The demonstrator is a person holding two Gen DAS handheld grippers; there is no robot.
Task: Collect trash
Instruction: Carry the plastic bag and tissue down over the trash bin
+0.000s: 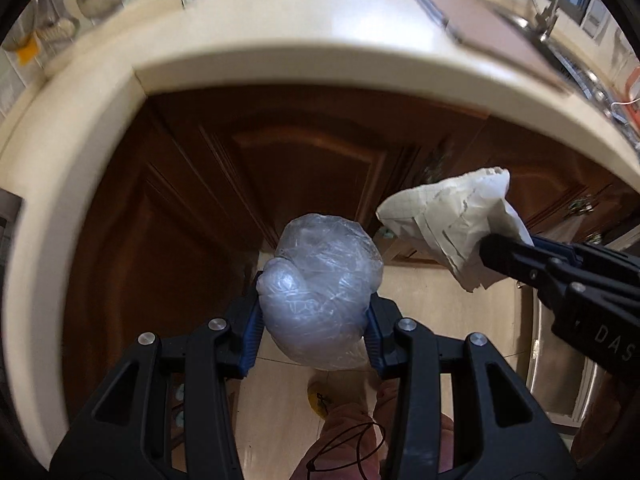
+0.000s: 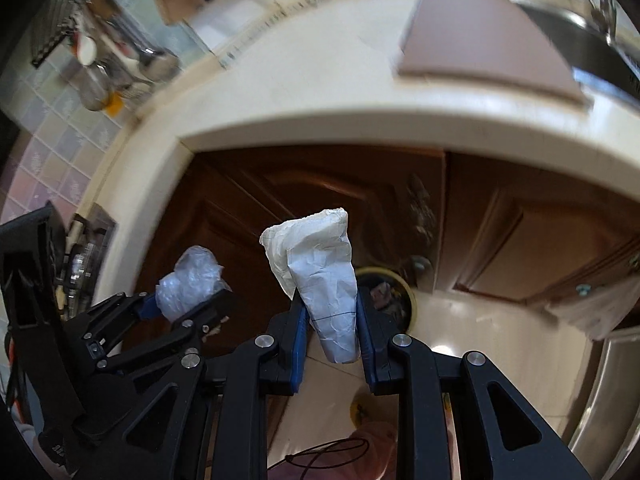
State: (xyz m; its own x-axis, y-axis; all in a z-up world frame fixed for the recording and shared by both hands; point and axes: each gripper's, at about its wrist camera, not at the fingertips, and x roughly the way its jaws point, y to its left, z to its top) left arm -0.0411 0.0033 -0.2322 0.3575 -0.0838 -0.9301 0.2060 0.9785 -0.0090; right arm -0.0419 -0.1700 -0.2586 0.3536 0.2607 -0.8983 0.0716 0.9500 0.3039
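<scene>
My left gripper (image 1: 314,320) is shut on a crumpled ball of clear plastic wrap (image 1: 320,292), held in the air in front of the brown cabinet doors. It also shows in the right wrist view (image 2: 188,300) with the plastic ball (image 2: 188,280). My right gripper (image 2: 331,320) is shut on a crumpled piece of white paper (image 2: 320,276). In the left wrist view the right gripper (image 1: 486,254) holds the paper (image 1: 452,220) to the right of the plastic ball. A round bin (image 2: 394,300) with a yellowish rim stands on the floor just behind the paper.
A cream countertop (image 1: 280,32) curves above brown wooden cabinet doors (image 1: 280,168). A brown cutting board (image 2: 480,40) lies on it beside a steel sink (image 2: 592,52). Utensils (image 2: 120,68) hang at the tiled wall. Pale floor tiles (image 2: 500,340) lie below.
</scene>
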